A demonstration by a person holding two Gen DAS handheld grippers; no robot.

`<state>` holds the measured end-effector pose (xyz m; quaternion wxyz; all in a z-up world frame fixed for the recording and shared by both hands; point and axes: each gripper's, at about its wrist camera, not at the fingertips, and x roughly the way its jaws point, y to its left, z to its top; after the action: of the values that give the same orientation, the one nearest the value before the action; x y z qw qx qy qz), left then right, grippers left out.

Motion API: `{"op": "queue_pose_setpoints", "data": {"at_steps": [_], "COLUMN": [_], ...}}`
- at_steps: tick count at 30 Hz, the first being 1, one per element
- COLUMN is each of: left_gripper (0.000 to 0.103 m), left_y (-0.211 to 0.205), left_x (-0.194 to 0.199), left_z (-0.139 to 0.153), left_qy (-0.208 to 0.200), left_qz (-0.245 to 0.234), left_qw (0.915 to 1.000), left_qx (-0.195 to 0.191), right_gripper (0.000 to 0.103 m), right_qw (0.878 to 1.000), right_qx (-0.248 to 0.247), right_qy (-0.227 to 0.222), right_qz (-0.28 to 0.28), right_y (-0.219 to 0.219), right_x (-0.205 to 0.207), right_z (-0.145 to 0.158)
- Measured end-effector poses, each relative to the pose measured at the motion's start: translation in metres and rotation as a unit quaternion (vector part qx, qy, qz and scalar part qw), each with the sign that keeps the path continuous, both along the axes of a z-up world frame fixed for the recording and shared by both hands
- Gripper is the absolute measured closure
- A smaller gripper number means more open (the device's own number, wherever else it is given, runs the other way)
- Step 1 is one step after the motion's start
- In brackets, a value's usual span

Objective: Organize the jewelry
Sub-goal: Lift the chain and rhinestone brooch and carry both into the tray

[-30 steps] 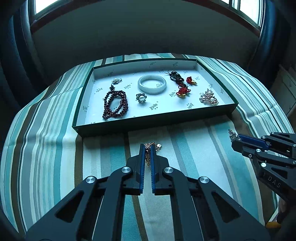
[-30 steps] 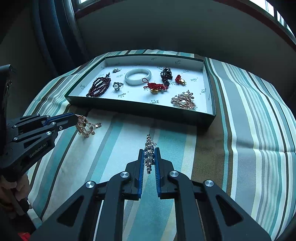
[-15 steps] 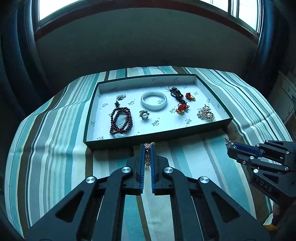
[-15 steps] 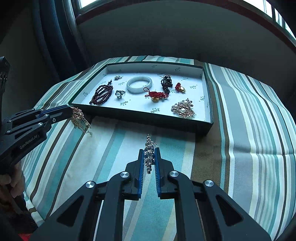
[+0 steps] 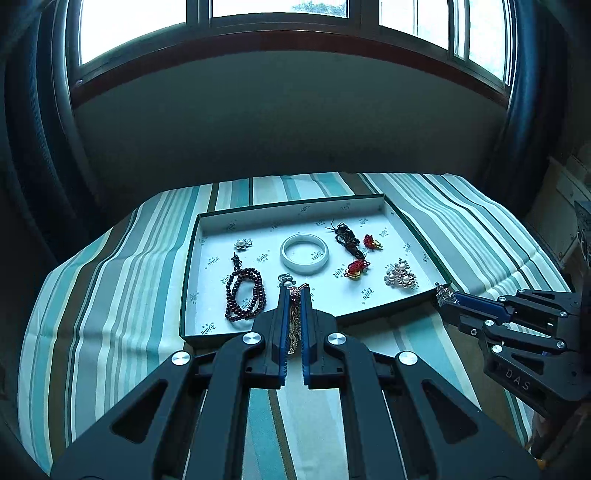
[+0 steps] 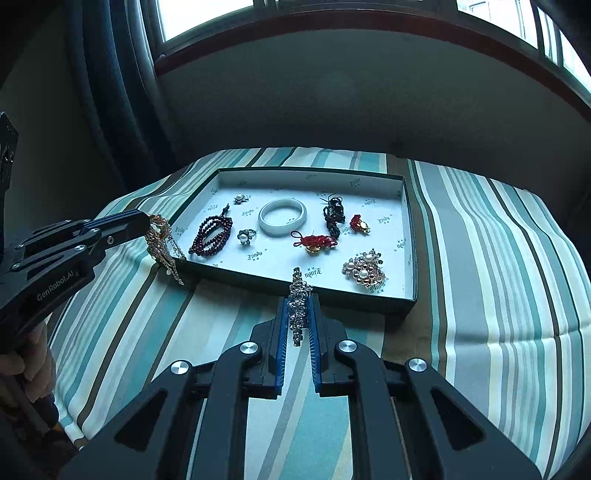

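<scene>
Left wrist view first: nearest us, our left gripper (image 5: pixel 294 295) is clamped narrow on a gold chain (image 5: pixel 294 317) that runs down between its blue pads, with the tips above the near edge of the green box tray (image 5: pixel 376 313). Off to the right, our right gripper (image 5: pixel 445 297) pinches a silver crystal piece (image 5: pixel 442 294) just at the tray's near right corner. Right wrist view: the silver crystal piece (image 6: pixel 300 306) stands pinched between the blue pads of the right gripper (image 6: pixel 301 295), and the gold chain (image 6: pixel 162 247) dangles from our left gripper (image 6: pixel 146 221) beside the tray's left near corner, above the striped cloth (image 6: pixel 498 258). Further in, on the tray's white floor, we see the dark red bead bracelet (image 5: pixel 245 295), a pearl cluster brooch (image 5: pixel 400 275), a red knot charm with gold (image 5: pixel 356 268), a pearl ring (image 6: pixel 245 236), the white jade bangle (image 5: pixel 304 253), a black cord (image 5: pixel 345 238), a small red charm (image 5: pixel 372 242) and a small pearl flower (image 5: pixel 242 243). Beyond it are a dark wall and a bright window (image 5: pixel 280 7)
</scene>
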<state>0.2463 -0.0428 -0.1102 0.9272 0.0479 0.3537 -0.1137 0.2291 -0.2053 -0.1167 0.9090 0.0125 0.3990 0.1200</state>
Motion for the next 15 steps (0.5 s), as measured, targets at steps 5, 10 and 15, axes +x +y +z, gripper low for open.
{"op": "queue_pose_setpoints", "data": {"at_steps": [5, 10, 15], "left_gripper": [0.098, 0.098, 0.098], "left_y": [-0.003, -0.008, -0.013], "left_x": [0.016, 0.041, 0.071], "left_z": [0.012, 0.024, 0.029], "left_qy": [-0.018, -0.035, -0.05], "left_qz": [-0.001, -0.003, -0.002], "left_qw": [0.9998, 0.9994, 0.9988], "left_qx": [-0.003, -0.004, -0.001], "right_gripper": [0.092, 0.092, 0.092], "right_qw": [1.0, 0.999, 0.998], "right_qx": [0.004, 0.008, 0.008], "right_qy": [-0.022, -0.04, -0.056], "right_qz": [-0.003, -0.009, -0.019], "right_y": [-0.001, -0.004, -0.01], "right_x": [0.017, 0.039, 0.069], "right_z": [0.014, 0.026, 0.031]}}
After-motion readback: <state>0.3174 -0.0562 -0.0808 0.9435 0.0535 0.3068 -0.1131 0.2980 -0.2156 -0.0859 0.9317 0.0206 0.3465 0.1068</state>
